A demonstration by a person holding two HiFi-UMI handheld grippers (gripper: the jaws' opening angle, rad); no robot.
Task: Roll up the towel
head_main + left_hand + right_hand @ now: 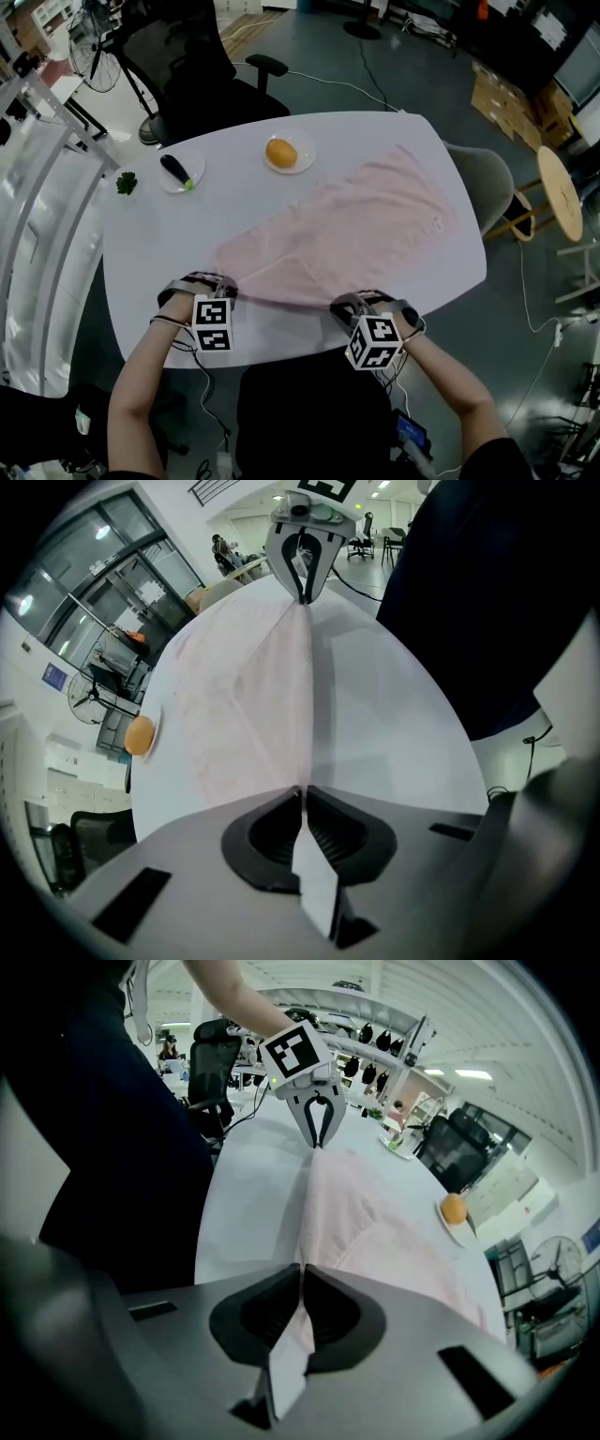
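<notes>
A pale pink towel (352, 230) lies spread flat and slantwise on the white oval table (150, 248). Its near edge runs between my two grippers at the table's front. My left gripper (218, 287) is shut on the towel's near left corner, and my right gripper (349, 306) is shut on the near right corner. In the left gripper view the jaws (303, 795) pinch the cloth (248, 691), with the right gripper (302, 569) at the far end of the taut edge. In the right gripper view the jaws (301, 1274) hold the towel (375, 1227), and the left gripper (318, 1124) is opposite.
An orange (281, 152) on a small plate and an eggplant (176, 170) on another plate sit at the table's far left, with a green sprig (126, 183) beside them. A black office chair (202, 75) stands behind the table, a grey chair (489, 183) to its right.
</notes>
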